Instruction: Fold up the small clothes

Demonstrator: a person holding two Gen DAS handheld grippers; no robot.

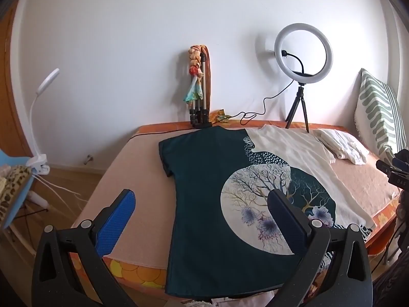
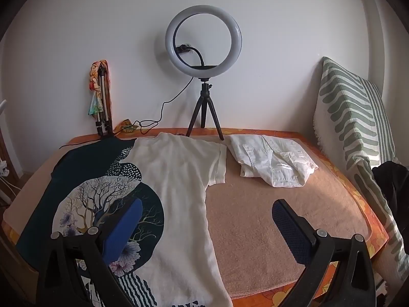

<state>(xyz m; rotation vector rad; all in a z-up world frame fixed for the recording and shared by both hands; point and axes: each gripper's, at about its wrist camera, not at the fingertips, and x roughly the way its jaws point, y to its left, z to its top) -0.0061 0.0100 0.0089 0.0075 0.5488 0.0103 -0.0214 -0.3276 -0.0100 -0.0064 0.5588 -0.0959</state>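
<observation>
A soft, matt knit cloth is seen in the T-shirt [image 2: 176, 179], half dark teal, half cream, with a flat printed motif. The bed cover [image 2: 268, 217] beneath it is shown as a fuzzy, rough peach fabric. Just right of the T-shirt, crumpled white woven cloth [image 2: 273, 161] is seen. Behind the T-shirt, a smooth white plastic ring light [image 2: 203, 39] is carried on a matt black tripod. The fingers [image 1: 120, 220] of the left gripper [image 1: 202, 220] are faced with dimpled blue pads on matt black plastic.

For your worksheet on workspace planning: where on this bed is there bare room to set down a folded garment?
Bare blanket lies between the spread shirt and the striped cushion, in front of the white bundle; another strip lies left of the shirt. The wall edge is crowded.
</observation>
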